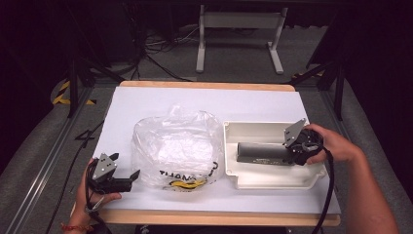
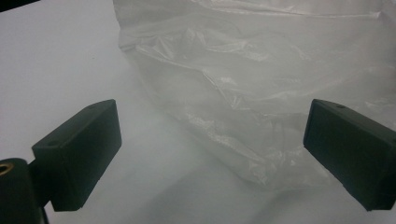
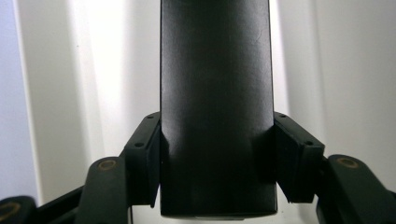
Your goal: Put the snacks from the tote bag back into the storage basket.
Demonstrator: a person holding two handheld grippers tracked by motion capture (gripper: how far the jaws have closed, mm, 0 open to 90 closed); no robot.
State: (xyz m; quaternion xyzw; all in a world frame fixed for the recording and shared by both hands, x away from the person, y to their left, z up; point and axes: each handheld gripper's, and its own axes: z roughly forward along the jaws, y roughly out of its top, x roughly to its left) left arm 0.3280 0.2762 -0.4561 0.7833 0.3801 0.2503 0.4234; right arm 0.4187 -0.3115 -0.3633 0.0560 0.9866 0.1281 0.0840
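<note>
One white table (image 1: 146,102) carries a crumpled clear plastic bag (image 1: 175,146) at its middle and a white tray (image 1: 253,180) to the right. Inside the tray lies a dark grey box (image 1: 260,152), its end clamped by the right gripper (image 1: 298,148). The left gripper (image 1: 124,170), jaws apart, sits just beside the bag's near-left edge.

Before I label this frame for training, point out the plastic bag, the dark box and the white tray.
plastic bag (image 1: 170,146): high view, crumpled clear middle.
dark box (image 1: 263,152): high view, top face, held by the right hand-held gripper (image 1: 298,150).
white tray (image 1: 253,127): high view, far rim.
</note>
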